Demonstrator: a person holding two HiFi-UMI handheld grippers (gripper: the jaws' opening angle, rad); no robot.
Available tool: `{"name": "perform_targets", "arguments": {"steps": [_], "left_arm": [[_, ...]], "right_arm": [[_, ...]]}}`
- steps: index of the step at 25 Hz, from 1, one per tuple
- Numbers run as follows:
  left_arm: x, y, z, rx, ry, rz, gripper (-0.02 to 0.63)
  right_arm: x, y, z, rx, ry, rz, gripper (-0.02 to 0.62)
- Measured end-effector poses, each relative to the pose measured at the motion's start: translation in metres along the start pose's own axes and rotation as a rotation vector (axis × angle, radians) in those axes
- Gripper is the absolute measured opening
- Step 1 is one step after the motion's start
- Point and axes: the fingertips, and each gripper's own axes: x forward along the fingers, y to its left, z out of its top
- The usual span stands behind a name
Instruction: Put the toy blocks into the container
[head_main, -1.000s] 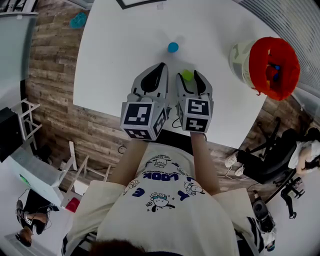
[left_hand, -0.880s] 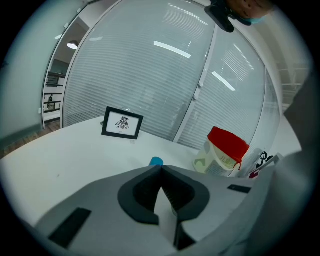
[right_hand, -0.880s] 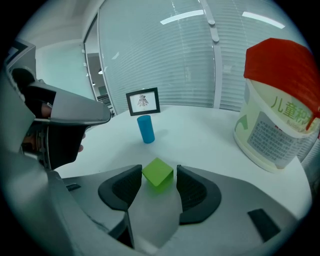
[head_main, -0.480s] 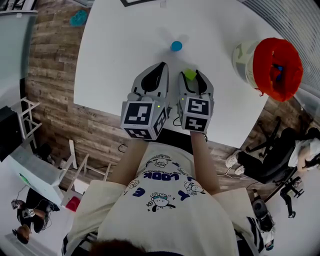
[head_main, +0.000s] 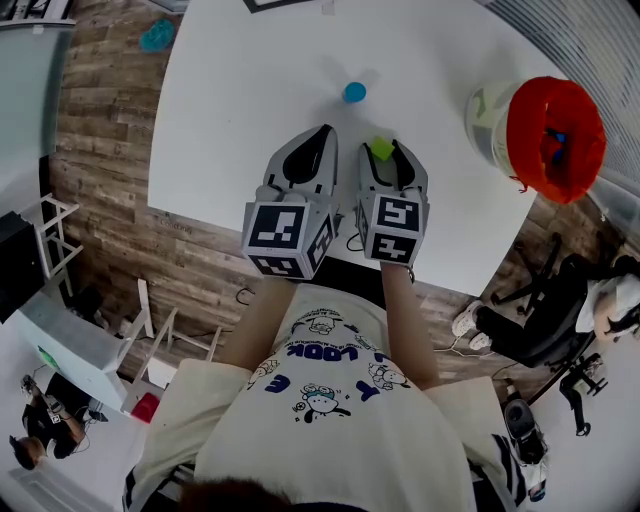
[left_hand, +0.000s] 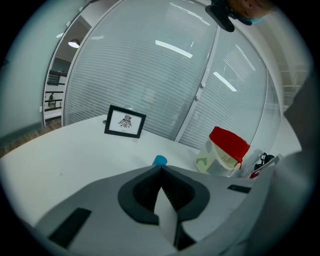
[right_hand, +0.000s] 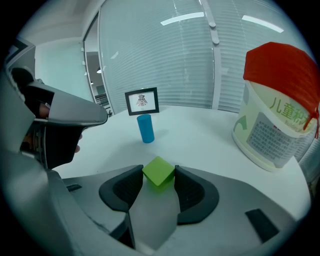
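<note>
Noted a white surface (head_main: 250, 100) in the head view, left gripper (head_main: 318, 133) and right gripper (head_main: 386, 148) side by side, a green block (head_main: 381, 148) at the right tips, a blue cylinder (head_main: 354, 92) just beyond, the red-rimmed container (head_main: 525, 110) well off right. Could not settle contact from there. Found, in the left gripper view, jaws shut together on nothing. Confirmed, in the right gripper view, jaws just closed inward, pressing the green block on both sides. Judged grasping in hand, next move a lift and carry over the container's mouth.
</note>
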Motion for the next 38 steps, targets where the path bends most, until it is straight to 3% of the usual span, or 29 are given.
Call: {"name": "perform_targets", "arguments": {"steps": [15,38], "left_arm": [[0.007,-0.025,0.015,0.035,-0.021,-0.047,0.031],[0.014,-0.104,0.051,0.141,-0.084,-0.175,0.031]], "right_arm": [[-0.019,-0.014,0.023,0.024,-0.066,-0.005,0.196],[-0.091,-0.066,0.094,0.066,-0.280,-0.075,0.196]]}}
